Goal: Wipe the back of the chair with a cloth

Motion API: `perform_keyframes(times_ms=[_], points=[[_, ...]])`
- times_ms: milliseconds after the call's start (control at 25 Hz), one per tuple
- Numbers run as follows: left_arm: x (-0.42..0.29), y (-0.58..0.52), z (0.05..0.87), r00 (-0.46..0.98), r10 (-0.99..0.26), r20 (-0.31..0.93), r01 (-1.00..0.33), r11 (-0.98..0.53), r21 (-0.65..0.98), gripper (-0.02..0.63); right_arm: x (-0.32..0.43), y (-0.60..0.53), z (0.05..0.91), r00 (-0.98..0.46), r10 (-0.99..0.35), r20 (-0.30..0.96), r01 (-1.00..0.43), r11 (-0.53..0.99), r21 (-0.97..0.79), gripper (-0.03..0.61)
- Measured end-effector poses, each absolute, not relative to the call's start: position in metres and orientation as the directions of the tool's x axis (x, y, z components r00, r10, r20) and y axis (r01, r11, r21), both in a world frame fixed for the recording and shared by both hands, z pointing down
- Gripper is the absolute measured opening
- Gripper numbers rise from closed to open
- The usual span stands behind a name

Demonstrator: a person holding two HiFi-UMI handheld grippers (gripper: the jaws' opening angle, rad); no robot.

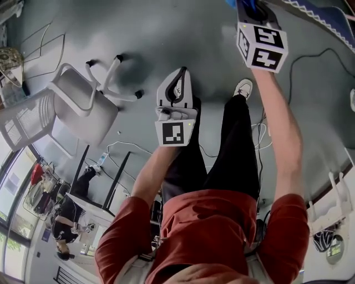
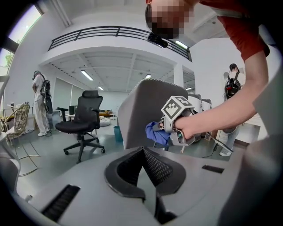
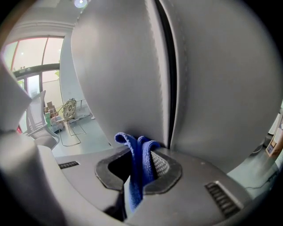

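The grey chair back (image 3: 128, 75) fills the right gripper view, with a dark vertical seam (image 3: 171, 79) down it. My right gripper (image 3: 141, 152) is shut on the blue cloth (image 3: 138, 165), whose folded top touches the chair back beside the seam. From the left gripper view, that chair back (image 2: 143, 108) stands ahead with the right gripper (image 2: 170, 128) holding the blue cloth (image 2: 157, 133) against its right edge. My left gripper (image 2: 143, 152) is shut with nothing in it, a little short of the chair. In the head view the left gripper (image 1: 178, 83) is centre, the right gripper (image 1: 252, 11) at the top edge.
A white chair (image 1: 83, 105) lies tipped on the grey floor at the left. A black office chair (image 2: 84, 119) stands further back, with a person (image 2: 42, 103) beyond it and another person (image 2: 232, 88) at the right. Cables (image 1: 260, 133) run across the floor.
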State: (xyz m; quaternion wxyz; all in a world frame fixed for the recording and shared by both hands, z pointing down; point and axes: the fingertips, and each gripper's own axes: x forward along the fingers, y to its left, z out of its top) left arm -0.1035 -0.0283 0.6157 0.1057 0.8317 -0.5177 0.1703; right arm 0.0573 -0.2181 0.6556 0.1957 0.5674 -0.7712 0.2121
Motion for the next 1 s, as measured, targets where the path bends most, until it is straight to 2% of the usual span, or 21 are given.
perform_keyframes(times_ms=[320, 480, 800, 1000], points=[[-0.103, -0.043, 0.553, 0.384, -0.876, 0.292, -0.915, -0.404, -0.007, 0.014, 0.059, -0.189, 0.546, -0.301, -0.847, 0.439, -0.952, 0.292, -0.089, 0.051], [-0.11, -0.047, 0.528, 0.364, -0.895, 0.258, -0.927, -0.374, 0.009, 0.014, 0.054, -0.179, 0.504, -0.269, -0.865, 0.425, -0.956, 0.293, -0.009, 0.051], [-0.107, -0.06, 0.477, 0.38, -0.902, 0.204, -0.919, -0.394, -0.031, 0.014, 0.055, -0.166, 0.436, -0.273, -0.892, 0.36, -0.951, 0.307, 0.041, 0.051], [-0.111, -0.06, 0.473, 0.381, -0.902, 0.204, -0.919, -0.394, -0.023, 0.014, 0.049, -0.167, 0.432, -0.28, -0.894, 0.349, -0.948, 0.314, 0.043, 0.051]])
